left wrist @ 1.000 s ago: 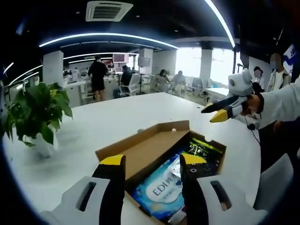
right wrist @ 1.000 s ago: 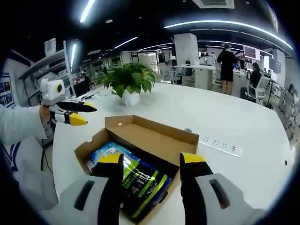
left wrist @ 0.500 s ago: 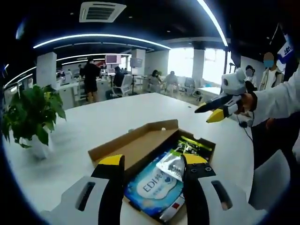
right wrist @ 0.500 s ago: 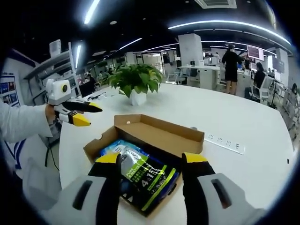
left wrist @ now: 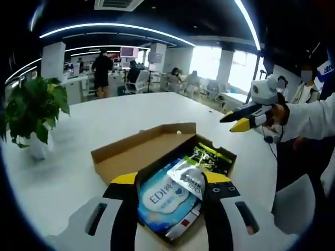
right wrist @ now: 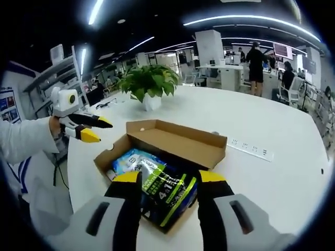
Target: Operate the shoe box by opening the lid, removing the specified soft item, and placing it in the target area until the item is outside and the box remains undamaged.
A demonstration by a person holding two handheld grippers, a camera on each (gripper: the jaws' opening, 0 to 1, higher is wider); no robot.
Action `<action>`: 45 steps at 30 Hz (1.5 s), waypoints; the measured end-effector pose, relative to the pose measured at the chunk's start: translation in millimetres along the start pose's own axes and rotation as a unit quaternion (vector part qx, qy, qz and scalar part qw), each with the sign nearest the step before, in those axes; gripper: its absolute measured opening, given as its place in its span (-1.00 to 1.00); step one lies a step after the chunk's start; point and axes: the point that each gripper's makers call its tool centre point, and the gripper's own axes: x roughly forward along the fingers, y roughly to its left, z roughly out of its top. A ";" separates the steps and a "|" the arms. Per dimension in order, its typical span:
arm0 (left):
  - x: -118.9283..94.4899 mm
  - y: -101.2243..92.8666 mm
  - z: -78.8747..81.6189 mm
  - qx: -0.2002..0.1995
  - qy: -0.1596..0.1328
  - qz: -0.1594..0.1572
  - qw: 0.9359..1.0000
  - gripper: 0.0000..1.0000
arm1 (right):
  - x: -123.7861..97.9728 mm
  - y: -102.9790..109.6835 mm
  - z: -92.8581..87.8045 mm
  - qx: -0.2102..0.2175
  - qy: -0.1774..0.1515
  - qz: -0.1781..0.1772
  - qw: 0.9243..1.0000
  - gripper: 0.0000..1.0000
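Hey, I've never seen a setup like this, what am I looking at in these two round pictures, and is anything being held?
A person holds a two-jaw gripper in each hand, and a fisheye camera rides on each one, so each picture looks forward along its own jaws. In the left gripper view the left gripper rises from the bottom, and the right gripper comes in from the right. In the right gripper view the right gripper is at the bottom, with the left gripper at the left.

On the white table lies a cardboard box with its lid open, holding a blue pack and a dark green pack. A potted plant stands behind. Both grippers are open, holding nothing.
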 end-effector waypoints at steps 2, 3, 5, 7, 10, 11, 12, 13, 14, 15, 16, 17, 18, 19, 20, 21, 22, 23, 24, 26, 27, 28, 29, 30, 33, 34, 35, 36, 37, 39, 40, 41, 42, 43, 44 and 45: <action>1.6 -0.4 -3.5 -0.012 0.010 0.001 1.000 0.00 | 0.2 0.7 -3.3 0.010 0.009 0.002 1.000 -0.27; 2.0 -2.5 -8.6 -0.030 0.025 -0.003 0.999 -0.02 | 0.3 1.5 -5.6 0.017 0.015 0.004 1.000 -0.30; 3.2 -2.7 -11.2 -0.040 0.036 -0.004 0.999 -0.06 | -0.3 2.9 -10.8 0.037 0.031 0.008 0.999 -0.37; 3.1 -4.0 -16.1 -0.059 0.053 -0.005 0.997 -0.04 | -0.5 2.2 -15.3 0.054 0.045 0.008 0.997 -0.40; 4.0 -6.2 -19.1 -0.079 0.066 -0.011 0.995 -0.04 | -0.4 2.2 -21.9 0.071 0.064 0.010 0.995 -0.46; 3.9 -6.2 -19.2 -0.080 0.068 -0.010 0.994 -0.05 | -0.6 1.9 -23.2 0.071 0.067 0.008 0.995 -0.45; 3.9 -6.6 -19.5 -0.084 0.070 -0.009 0.994 -0.06 | -0.8 2.3 -24.1 0.072 0.069 0.008 0.995 -0.46; 4.1 -7.5 -20.0 -0.089 0.073 -0.010 0.993 -0.08 | -1.0 3.1 -26.4 0.077 0.075 0.009 0.994 -0.48; 4.8 -8.6 -20.5 -0.092 0.077 -0.011 0.993 -0.09 | -1.0 3.5 -27.2 0.077 0.077 0.009 0.994 -0.49; 5.2 -9.3 -21.1 -0.094 0.080 -0.010 0.992 -0.10 | -0.9 3.7 -28.6 0.079 0.080 0.009 0.994 -0.49; 5.8 -10.1 -21.6 -0.095 0.083 -0.010 0.992 -0.10 | -0.8 4.4 -30.7 0.080 0.085 0.008 0.993 -0.50; 7.0 -11.5 -22.8 -0.098 0.088 -0.011 0.991 -0.11 | -0.7 5.0 -32.1 0.083 0.089 0.008 0.993 -0.51; 7.6 -12.4 -24.3 -0.102 0.094 -0.011 0.990 -0.12 | -0.4 5.8 -34.6 0.086 0.095 0.007 0.992 -0.52; 9.1 -13.5 -24.9 -0.103 0.096 -0.011 0.990 -0.12 | 0.1 6.4 -36.2 0.087 0.098 0.007 0.991 -0.52; 10.0 -14.0 -25.2 -0.106 0.098 -0.010 0.989 -0.11 | 0.8 7.0 -38.4 0.086 0.103 0.006 0.991 -0.52; 11.3 -14.7 -25.7 -0.108 0.101 -0.009 0.989 -0.11 | 1.0 7.1 -40.5 0.083 0.108 0.004 0.991 -0.53; 12.1 -15.6 -25.9 -0.111 0.102 -0.010 0.988 -0.10 | 1.4 7.5 -43.0 0.081 0.113 0.003 0.990 -0.54; 13.3 -16.6 -26.4 -0.117 0.104 -0.011 0.988 -0.10 | 1.6 7.5 -44.4 0.081 0.116 0.002 0.990 -0.54; 14.2 -17.1 -26.9 -0.119 0.106 -0.011 0.987 -0.10 | 1.7 7.8 -45.3 0.080 0.118 0.001 0.990 -0.54; 16.4 -18.4 -28.9 -0.124 0.113 -0.010 0.986 -0.12 | 1.8 7.2 -47.0 0.079 0.122 -0.002 0.989 -0.55; 17.3 -19.1 -29.6 -0.126 0.115 -0.010 0.985 -0.13 | 2.0 6.8 -47.8 0.079 0.124 -0.003 0.989 -0.56; 18.6 -19.6 -30.6 -0.130 0.118 -0.008 0.984 -0.13 | 2.3 6.2 -48.8 0.079 0.126 -0.005 0.989 -0.56; 19.5 -19.9 -31.4 -0.134 0.120 -0.007 0.984 -0.14 | 2.6 5.7 -49.9 0.079 0.128 -0.007 0.989 -0.56; 20.7 -20.4 -32.8 -0.137 0.124 -0.007 0.983 -0.14 | 3.0 5.1 -50.8 0.080 0.131 -0.009 0.988 -0.56; 23.2 -21.4 -35.7 -0.146 0.131 -0.004 0.981 -0.15 | 3.8 4.2 -53.7 0.086 0.140 -0.016 0.986 -0.59; 24.6 -21.3 -36.9 -0.151 0.135 -0.001 0.979 -0.16 | 4.5 4.4 -54.5 0.090 0.144 -0.017 0.985 -0.60; 25.4 -21.7 -38.3 -0.157 0.138 0.000 0.978 -0.16 | 5.1 4.7 -55.1 0.094 0.147 -0.018 0.985 -0.60; 27.0 -22.8 -40.0 -0.164 0.142 -0.001 0.976 -0.16 | 6.2 5.1 -55.8 0.097 0.150 -0.018 0.984 -0.60; 28.1 -22.9 -41.6 -0.169 0.146 0.001 0.975 -0.17 | 6.8 5.4 -56.6 0.098 0.153 -0.020 0.983 -0.60; 30.5 -23.2 -43.5 -0.172 0.150 0.002 0.974 -0.19 | 8.4 5.4 -58.8 0.097 0.162 -0.022 0.982 -0.61; 31.9 -25.3 -45.0 -0.177 0.154 0.000 0.972 -0.21 | 9.9 5.6 -60.6 0.097 0.167 -0.024 0.981 -0.62; 33.4 -27.3 -45.9 -0.181 0.157 -0.002 0.971 -0.23 | 10.7 5.6 -61.5 0.095 0.170 -0.025 0.981 -0.61; 34.5 -28.4 -46.8 -0.184 0.159 -0.003 0.970 -0.23 | 11.8 5.0 -62.8 0.094 0.173 -0.027 0.980 -0.61; 36.3 -30.0 -47.8 -0.187 0.162 -0.004 0.969 -0.23 | 12.6 4.9 -63.4 0.095 0.175 -0.029 0.980 -0.61; 37.6 -31.0 -48.4 -0.187 0.163 -0.004 0.969 -0.23 | 13.3 4.8 -64.4 0.097 0.178 -0.030 0.979 -0.61; 38.6 -32.1 -49.5 -0.187 0.166 -0.004 0.968 -0.24 | 14.5 5.6 -65.5 0.098 0.182 -0.030 0.978 -0.61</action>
